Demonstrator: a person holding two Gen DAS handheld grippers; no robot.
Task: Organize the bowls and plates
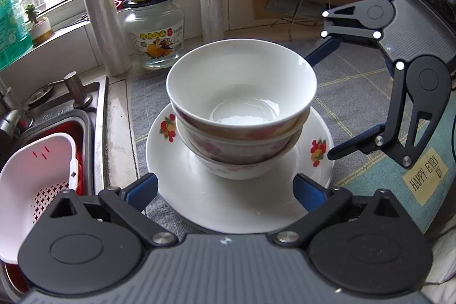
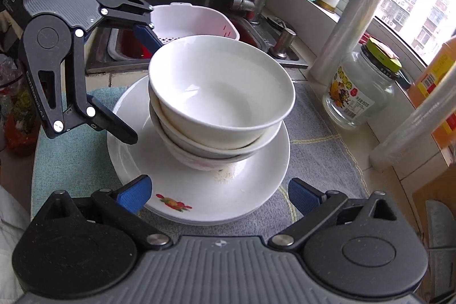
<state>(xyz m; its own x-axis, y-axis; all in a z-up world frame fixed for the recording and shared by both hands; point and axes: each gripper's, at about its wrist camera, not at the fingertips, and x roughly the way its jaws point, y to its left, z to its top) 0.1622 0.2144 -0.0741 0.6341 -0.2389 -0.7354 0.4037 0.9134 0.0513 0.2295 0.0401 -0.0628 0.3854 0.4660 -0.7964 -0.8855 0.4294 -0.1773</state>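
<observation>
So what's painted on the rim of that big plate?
Red and orange fruit motifs on the white plate, clearest from the left wrist view.

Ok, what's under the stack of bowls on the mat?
The bowl stack sits on a white fruit-patterned plate; the right wrist view shows more plate rims beneath. Their centres and count are hidden.

White bowls (image 1: 241,93), pink-flowered outside; white plate (image 1: 199,190), red-orange fruit motifs; blue-grey checked mat (image 1: 356,81).

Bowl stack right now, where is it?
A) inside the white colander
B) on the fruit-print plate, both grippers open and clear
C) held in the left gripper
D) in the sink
B: the bowl stack sits on the fruit-print plate; left gripper and right gripper stand open, touching nothing.
</observation>
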